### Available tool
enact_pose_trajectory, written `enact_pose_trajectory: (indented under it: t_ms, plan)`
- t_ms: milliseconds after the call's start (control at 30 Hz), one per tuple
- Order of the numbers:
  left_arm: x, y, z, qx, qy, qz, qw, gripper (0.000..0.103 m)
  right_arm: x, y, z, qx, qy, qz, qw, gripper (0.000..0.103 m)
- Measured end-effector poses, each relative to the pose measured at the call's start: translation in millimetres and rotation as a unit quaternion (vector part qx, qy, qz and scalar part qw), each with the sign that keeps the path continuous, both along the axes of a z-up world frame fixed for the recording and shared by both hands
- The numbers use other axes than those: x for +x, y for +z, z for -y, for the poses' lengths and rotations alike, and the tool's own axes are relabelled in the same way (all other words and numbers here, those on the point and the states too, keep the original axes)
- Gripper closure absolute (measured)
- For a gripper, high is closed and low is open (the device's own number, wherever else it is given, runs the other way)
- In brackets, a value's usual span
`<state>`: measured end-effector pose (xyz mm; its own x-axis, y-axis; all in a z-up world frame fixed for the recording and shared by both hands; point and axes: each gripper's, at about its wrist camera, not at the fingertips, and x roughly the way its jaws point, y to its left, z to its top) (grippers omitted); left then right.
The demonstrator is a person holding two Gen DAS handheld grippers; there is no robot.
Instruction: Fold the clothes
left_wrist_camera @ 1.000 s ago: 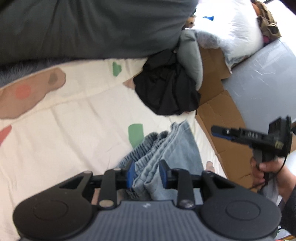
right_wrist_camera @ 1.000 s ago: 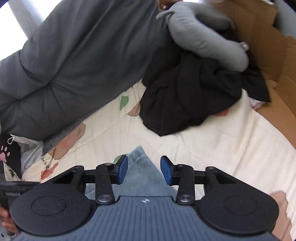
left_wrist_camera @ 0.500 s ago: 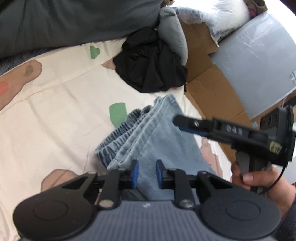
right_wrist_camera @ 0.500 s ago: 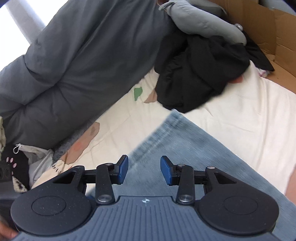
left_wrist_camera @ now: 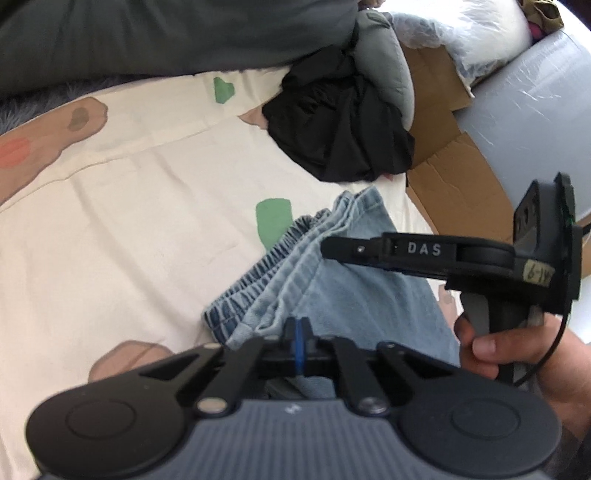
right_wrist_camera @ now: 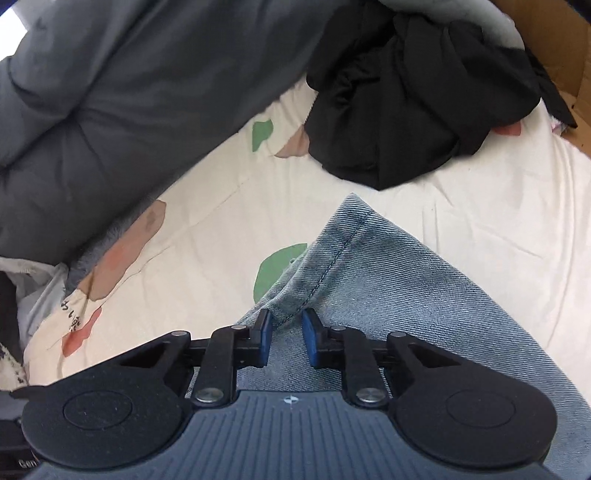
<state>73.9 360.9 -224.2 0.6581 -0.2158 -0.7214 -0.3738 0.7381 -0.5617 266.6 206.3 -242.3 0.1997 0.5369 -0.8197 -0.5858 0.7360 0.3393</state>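
Observation:
Light blue jeans (left_wrist_camera: pixel 351 295) lie folded lengthwise on the cream patterned bedsheet (left_wrist_camera: pixel 129 221), the elastic waistband bunched at their left edge. My left gripper (left_wrist_camera: pixel 297 332) is shut on the near edge of the denim, its blue pads pressed together. In the right wrist view the jeans (right_wrist_camera: pixel 406 295) show a stitched hem that runs down between the pads of my right gripper (right_wrist_camera: pixel 287 332), which is narrowly open around it. The right gripper (left_wrist_camera: pixel 328 247) also shows from the side in the left wrist view, over the jeans, with a hand (left_wrist_camera: pixel 498 350) on its handle.
A crumpled black garment (left_wrist_camera: pixel 340 122) lies beyond the jeans beside a grey pillow (left_wrist_camera: pixel 388 74). A dark grey duvet (left_wrist_camera: pixel 147 33) covers the far side of the bed. Flattened cardboard (left_wrist_camera: pixel 436 184) and a grey surface (left_wrist_camera: pixel 535 110) border the bed on the right.
My left gripper has shut on the jeans' edge. The right gripper has moved in over the jeans, and its pads have narrowed around the hem.

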Motion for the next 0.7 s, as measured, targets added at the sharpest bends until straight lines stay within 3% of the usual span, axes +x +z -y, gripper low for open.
enact_pose_trajectory:
  t_ms: [200,367,500,633,700]
  plan:
    - [3.9,-13.5,-3.7,-0.004,0.001,-0.01,0.9999,0.1,-0.8,-7.9,-13.1,-0.02,0.015,0.013,1.0,0.08]
    - [0.4,2.0,-7.5,-0.012,0.002,-0.003,0.9999,0.1,1.5,9.1,-9.2,-0.011,0.017,0.016,1.0,0.079]
    - [-3.6,15.6,-7.4,-0.027,-0.004,0.022,0.9994,0.099,-4.0,23.5,-3.6,-0.011,0.031,0.054,0.998,0.09]
    - [2.1,21.2,2.7,-0.027,-0.024,0.041,0.9985,0.099,6.4,25.8,0.1,0.001,0.002,0.05,0.999,0.091]
    - [6.0,14.0,4.9,-0.022,-0.021,0.028,0.9992,0.099,11.6,22.4,-4.7,-0.001,0.005,0.044,0.999,0.091]
